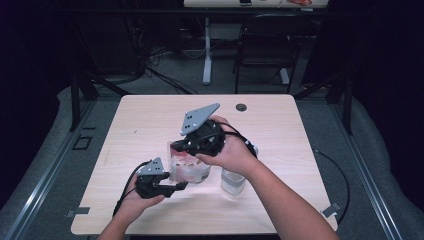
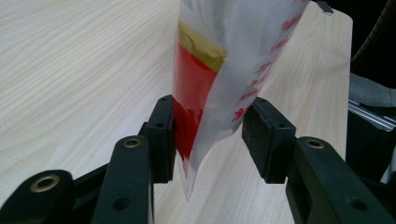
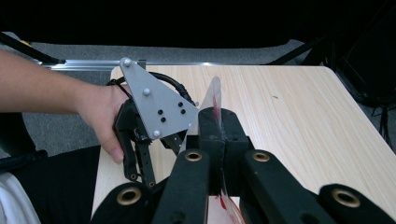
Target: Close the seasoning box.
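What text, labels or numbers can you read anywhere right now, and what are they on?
Nothing can be quoted.
Clear plastic bag: red printed marks run down its side, too blurred and slanted to read.
Red and yellow packet inside the bag: no legible lettering.
Small container on the table: too small to tell whether it has a label.
Left gripper and right gripper: no markings.

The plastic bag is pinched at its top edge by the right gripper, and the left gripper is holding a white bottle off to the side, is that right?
Not quite. The right gripper does pinch the plastic bag at its top edge, but the left gripper holds no bottle: in the left gripper view its jaws sit either side of the bag's lower corner. The white bottle stands on the table.
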Motion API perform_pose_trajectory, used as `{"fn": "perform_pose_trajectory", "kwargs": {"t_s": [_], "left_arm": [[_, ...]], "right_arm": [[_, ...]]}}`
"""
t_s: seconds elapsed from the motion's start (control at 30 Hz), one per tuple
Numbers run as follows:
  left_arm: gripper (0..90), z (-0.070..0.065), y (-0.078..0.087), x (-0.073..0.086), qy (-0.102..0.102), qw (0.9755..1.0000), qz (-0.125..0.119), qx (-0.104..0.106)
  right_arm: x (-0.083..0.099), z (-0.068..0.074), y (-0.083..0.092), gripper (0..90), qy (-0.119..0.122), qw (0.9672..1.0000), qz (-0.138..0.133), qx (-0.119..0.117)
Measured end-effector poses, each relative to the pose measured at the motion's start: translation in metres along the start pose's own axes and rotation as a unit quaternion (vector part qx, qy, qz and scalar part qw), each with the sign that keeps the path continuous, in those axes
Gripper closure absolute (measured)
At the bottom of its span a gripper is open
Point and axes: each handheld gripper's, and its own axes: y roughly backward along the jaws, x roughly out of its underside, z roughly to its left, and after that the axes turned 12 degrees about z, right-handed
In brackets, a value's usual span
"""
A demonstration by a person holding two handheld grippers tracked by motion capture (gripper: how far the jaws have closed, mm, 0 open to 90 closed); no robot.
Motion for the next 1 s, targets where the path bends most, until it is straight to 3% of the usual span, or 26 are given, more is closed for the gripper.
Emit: {"fn": "perform_pose_trajectory", "kwargs": {"t_s": [0.27, 0.63, 1.0], "left_arm": [[62.0, 0.0, 0.006, 0.0, 0.009, 0.9999, 0.005, -0.006], [64.3, -0.001, 0.012, -0.002, 0.003, 0.9999, 0.012, 0.004], [66.0, -0.008, 0.02, -0.01, -0.001, 0.9992, 0.039, 0.01]], "right_arm": [[0.002, 0.001, 0.002, 90.0, -0.002, 1.0, -0.007, 0.001], [0.005, 0.004, 0.009, 89.7, -0.006, 0.9999, -0.011, 0.009], [0.018, 0.006, 0.021, 89.7, -0.018, 0.9996, -0.017, 0.011]]}}
